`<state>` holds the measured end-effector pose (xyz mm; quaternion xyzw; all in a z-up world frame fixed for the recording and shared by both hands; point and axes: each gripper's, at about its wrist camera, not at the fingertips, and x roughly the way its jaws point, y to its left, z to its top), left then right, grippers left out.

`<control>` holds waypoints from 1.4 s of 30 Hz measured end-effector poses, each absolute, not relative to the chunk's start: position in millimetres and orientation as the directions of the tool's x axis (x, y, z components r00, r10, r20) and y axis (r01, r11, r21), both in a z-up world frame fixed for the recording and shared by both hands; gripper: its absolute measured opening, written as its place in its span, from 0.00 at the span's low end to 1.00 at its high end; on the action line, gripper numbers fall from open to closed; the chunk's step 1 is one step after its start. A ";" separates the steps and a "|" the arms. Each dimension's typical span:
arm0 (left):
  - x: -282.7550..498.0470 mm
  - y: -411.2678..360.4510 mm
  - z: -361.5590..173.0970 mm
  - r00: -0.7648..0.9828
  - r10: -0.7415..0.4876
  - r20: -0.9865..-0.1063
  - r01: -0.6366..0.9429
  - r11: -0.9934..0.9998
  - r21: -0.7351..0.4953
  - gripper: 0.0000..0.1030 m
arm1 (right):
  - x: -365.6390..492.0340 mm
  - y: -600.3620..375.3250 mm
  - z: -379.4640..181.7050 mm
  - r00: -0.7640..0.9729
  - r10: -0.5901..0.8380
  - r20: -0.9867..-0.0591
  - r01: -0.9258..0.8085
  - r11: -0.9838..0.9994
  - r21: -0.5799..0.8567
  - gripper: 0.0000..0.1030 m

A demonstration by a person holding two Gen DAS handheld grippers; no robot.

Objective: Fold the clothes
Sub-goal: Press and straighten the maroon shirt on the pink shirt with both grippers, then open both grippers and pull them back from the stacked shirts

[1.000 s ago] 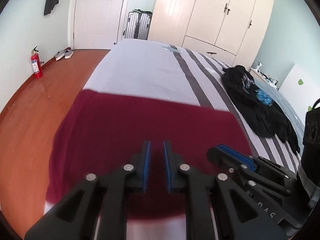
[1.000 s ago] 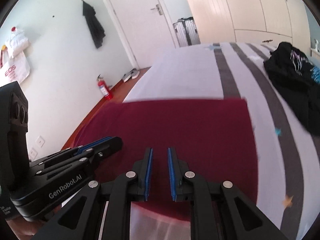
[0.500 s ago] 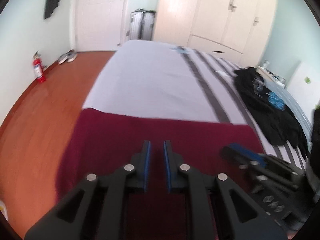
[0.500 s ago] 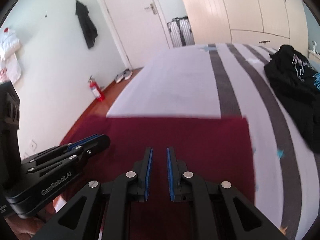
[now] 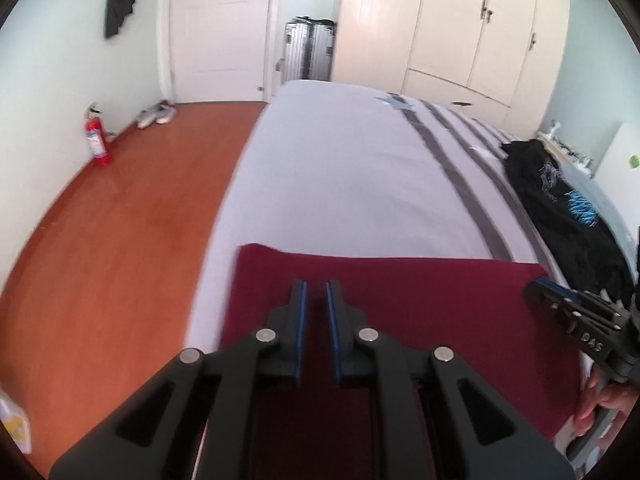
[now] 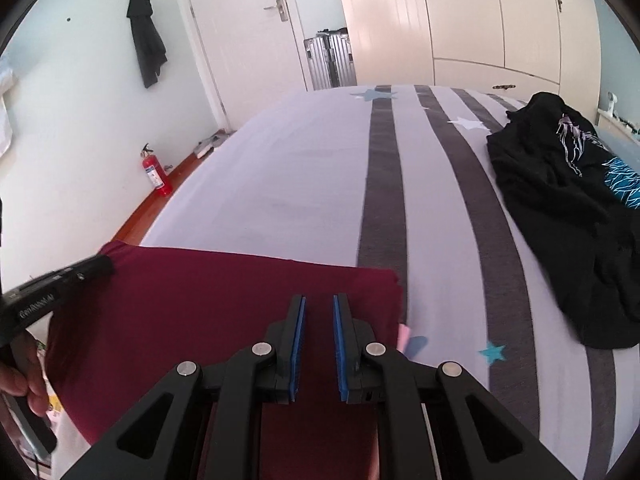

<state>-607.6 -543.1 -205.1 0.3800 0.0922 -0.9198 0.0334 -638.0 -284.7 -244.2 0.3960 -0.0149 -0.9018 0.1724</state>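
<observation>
Fig. – Fold clothes, both wrist views. Maroon garment [image 5: 420,300] is lying flat on the near end of the bed [image 5: 340,160], its far edge running straight across the sheet and its L side sitting just inside the bed's edge, so it is presenting a squared panel for the next fold. L tool [image 5: 315,284] and R tool [image 6: 319,298] are hovering over the cloth side by side and angling downward, one toward each side of the garment, prob. so both sides can be worked evenly. Each tool's pads are standing a narrow slit apart, w/ nothing visibly pinched between them. Black clothes [image 6: 560,208] are waiting in a loose heap well apart on the striped side, keeping the working area free.
</observation>
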 end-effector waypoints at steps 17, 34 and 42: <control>-631.1 -570.2 -215.6 -0.636 -0.050 -0.770 0.191 -0.977 -0.094 0.10 | -657.8 -276.8 -240.1 -0.629 -0.297 -0.719 0.284 -0.948 0.143 0.12; -562.0 -580.6 -169.0 -0.704 -0.103 -0.702 0.210 -0.975 -0.067 0.11 | -631.1 -231.3 -220.3 -0.676 -0.255 -0.692 0.297 -0.953 0.060 0.11; -461.8 -525.4 -133.2 -0.748 -0.056 -0.661 0.157 -0.983 -0.095 0.20 | -534.6 -206.0 -191.2 -0.703 -0.306 -0.642 0.330 -0.940 0.087 0.13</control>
